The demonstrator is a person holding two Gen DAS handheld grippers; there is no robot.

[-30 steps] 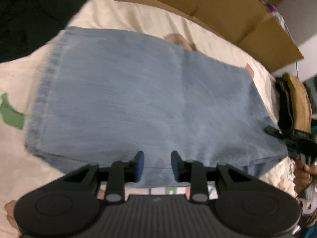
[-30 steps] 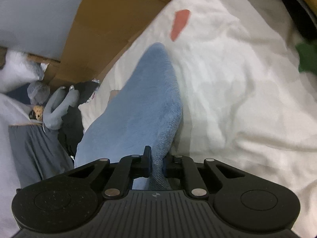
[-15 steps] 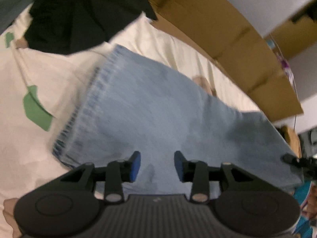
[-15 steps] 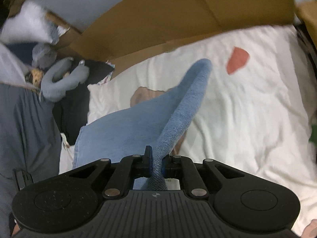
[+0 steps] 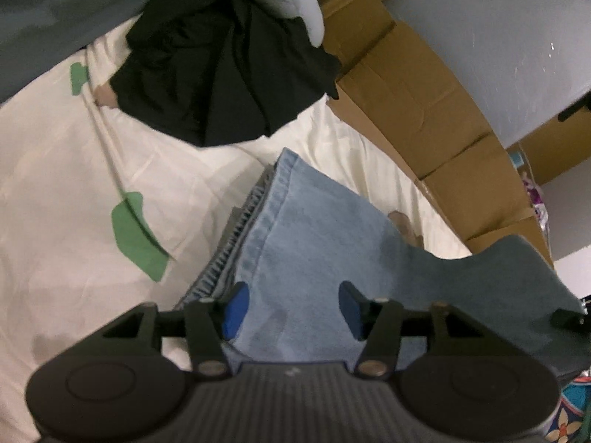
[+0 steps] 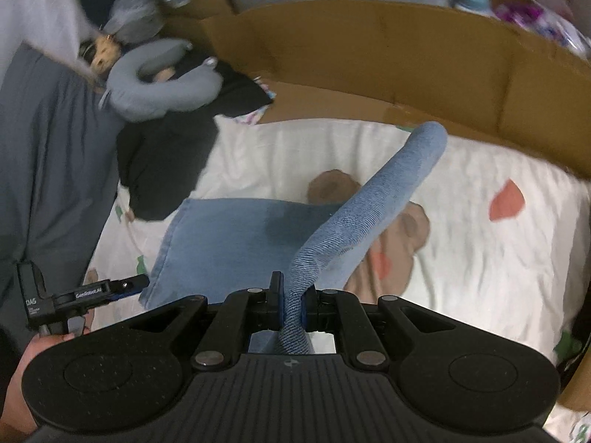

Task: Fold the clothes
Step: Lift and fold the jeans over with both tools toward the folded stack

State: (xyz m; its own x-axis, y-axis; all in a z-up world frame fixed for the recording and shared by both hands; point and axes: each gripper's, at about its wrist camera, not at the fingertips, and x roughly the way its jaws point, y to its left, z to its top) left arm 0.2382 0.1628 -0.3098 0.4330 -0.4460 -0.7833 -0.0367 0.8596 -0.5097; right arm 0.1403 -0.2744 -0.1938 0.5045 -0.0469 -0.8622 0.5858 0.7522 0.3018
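One pair jeans (image 5: 317, 243) on bedsheet (image 5: 55, 184), right end lifted. Right gripper (image 6: 292, 304) clamped on folded denim edge; left gripper (image 5: 290, 304) jaws apart, just widened, empty above cloth. Denim likely heavy, limp, grippy; pinch hem or fold.

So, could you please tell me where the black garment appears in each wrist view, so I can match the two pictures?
Left wrist view: the black garment lies top centre on the cream sheet, beyond the jeans.
Right wrist view: the black garment lies left of centre, below the grey neck pillow.
Shared landmark: the cardboard boxes along the sheet's far edge.
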